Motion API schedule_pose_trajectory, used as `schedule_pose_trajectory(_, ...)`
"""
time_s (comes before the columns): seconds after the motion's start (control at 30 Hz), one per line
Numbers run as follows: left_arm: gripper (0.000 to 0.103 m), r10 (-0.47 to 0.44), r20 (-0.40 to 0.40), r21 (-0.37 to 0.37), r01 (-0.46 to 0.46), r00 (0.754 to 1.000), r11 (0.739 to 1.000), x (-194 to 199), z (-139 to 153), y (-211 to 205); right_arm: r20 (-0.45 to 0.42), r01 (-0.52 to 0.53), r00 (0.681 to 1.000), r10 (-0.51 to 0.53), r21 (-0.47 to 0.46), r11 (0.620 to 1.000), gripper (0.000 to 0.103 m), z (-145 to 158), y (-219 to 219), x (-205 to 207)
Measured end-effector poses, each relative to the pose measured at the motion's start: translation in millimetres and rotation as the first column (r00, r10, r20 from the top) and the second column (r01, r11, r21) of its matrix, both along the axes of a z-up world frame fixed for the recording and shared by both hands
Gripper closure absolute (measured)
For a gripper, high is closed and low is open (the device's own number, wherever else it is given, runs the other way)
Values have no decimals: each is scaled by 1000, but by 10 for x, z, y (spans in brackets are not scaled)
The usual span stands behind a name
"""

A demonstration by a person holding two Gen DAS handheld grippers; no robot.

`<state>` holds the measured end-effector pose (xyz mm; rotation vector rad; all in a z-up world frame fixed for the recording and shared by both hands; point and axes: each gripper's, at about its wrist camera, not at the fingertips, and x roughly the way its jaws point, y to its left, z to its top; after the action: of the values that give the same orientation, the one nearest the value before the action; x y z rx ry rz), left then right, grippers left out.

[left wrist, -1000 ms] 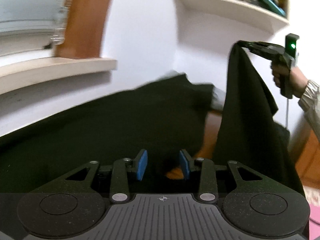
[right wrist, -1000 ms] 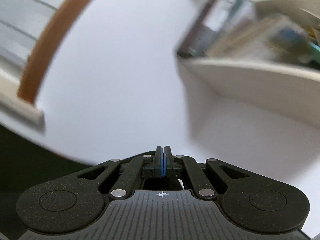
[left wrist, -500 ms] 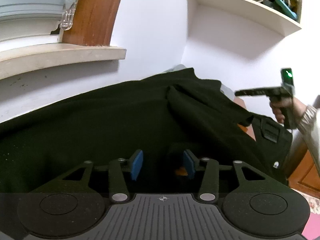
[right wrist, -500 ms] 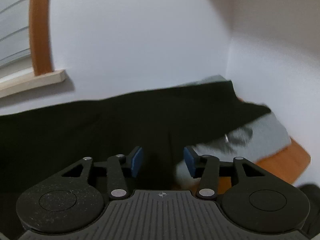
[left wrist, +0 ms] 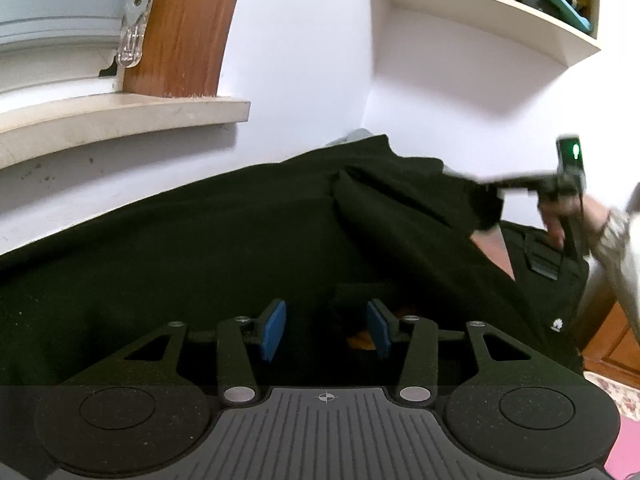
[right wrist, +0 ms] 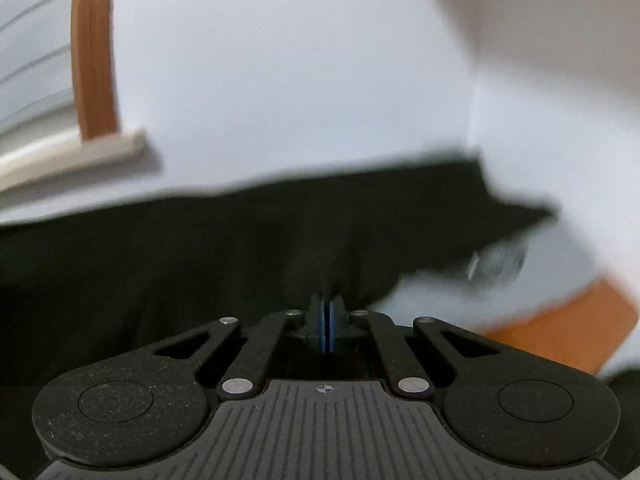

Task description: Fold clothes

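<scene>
A stone windowsill [left wrist: 120, 120], wall shelf [left wrist: 480, 4] (crammed with books), and white wall [right wrist: 280, 80].

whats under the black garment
The black garment covers most of what it lies on. At its right edge an orange-brown wooden surface and a grey cloth show; how far they run underneath is hidden.

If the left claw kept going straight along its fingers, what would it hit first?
Most likely the black garment: the open left claw points right at the dark fabric spread ahead of it. Depth is hard to judge, but nothing else lies between.
</scene>
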<state>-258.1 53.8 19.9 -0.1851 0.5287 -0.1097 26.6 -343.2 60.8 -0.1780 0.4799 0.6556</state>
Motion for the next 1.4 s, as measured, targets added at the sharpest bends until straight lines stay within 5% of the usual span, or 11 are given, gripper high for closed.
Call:
schedule_pose_trajectory(0.13, 54, 34, -18, 27, -33, 999, 999, 11, -7, -29, 210, 108, 973, -101, -21, 994, 100, 594, 17, 363)
schedule_pose_trajectory(0.33, 54, 85, -42, 68, -82, 995, 994, 28, -17, -71, 462, 332, 847, -261, -78, 940, 98, 1240, -26, 1098)
schedule_pose_trajectory(0.47, 50, 114, -54, 95, -109, 992, 990, 36, -21, -100, 227, 455, 884, -410, -212, 865, 66, 840, -121, 1700)
schedule_pose_trajectory(0.53, 49, 120, -53, 106, -114, 991, 988, 34, -17, -116, 173, 452, 892, -418, -288, 845, 65, 565, -179, 1784)
schedule_pose_trajectory(0.67, 49, 125, -58, 116, -118, 990, 986, 48, -13, -139, 144, 396, 918, -369, -312, 864, 54, 207, -317, 1576)
schedule_pose_trajectory(0.87, 49, 112, -64, 164, -101, 992, 981, 74, -15, -227, 73, 292, 956, -285, -121, 949, 43, -146, -437, 761)
schedule_pose_trajectory(1.07, 49, 116, -12, 178, -112, 993, 978, -72, 86, -376, 32, 196, 980, -194, -52, 979, 37, -481, -241, 238)
schedule_pose_trajectory(1.3, 48, 113, 24, 155, -115, 993, 981, -327, 252, -614, 73, 247, 968, -239, -139, 959, 39, -551, -159, 537)
schedule_pose_trajectory(1.33, 48, 109, 24, 150, -111, 994, 982, -353, 269, -647, 56, 250, 968, -245, -136, 959, 52, -543, -207, 552)
schedule_pose_trajectory(1.37, 48, 105, 24, 144, -107, 994, 984, -379, 287, -681, 39, 253, 967, -250, -134, 958, 82, -535, -254, 567)
schedule_pose_trajectory(1.4, 48, 101, 24, 138, -103, 995, 985, -405, 304, -714, 57, 306, 952, -301, -138, 942, 95, -492, -293, 617)
